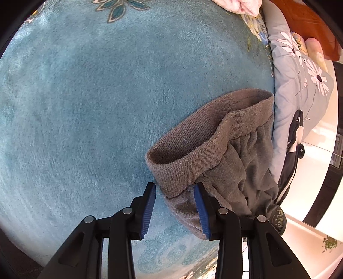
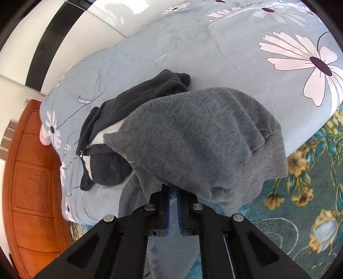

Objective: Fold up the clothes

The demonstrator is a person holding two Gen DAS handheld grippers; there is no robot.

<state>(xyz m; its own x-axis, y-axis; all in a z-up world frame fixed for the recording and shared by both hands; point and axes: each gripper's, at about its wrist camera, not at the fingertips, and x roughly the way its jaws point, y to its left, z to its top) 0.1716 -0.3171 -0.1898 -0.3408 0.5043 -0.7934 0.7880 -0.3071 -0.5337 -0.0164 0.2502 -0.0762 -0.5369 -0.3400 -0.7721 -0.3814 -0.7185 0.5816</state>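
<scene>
In the left wrist view a grey-brown garment [image 1: 225, 154] with a ribbed band lies on a teal plush blanket [image 1: 85, 107]. My left gripper [image 1: 174, 186] stands open over the band's near corner. The right blue pad [image 1: 200, 206] touches the cloth, while blanket shows beside the left pad. In the right wrist view a fleecy grey garment [image 2: 193, 139] is bunched up and draped over my right gripper [image 2: 173, 191]. That gripper is shut on the cloth, and its fingertips are hidden under the cloth.
A black zippered jacket [image 2: 120, 115] lies behind the grey garment on a pale blue flowered quilt [image 2: 214, 53]. An orange carved wooden panel [image 2: 30, 182] stands at the left. The teal flowered blanket [image 2: 304, 188] spreads to the right. A pink cloth [image 1: 235, 5] sits at the blanket's far edge.
</scene>
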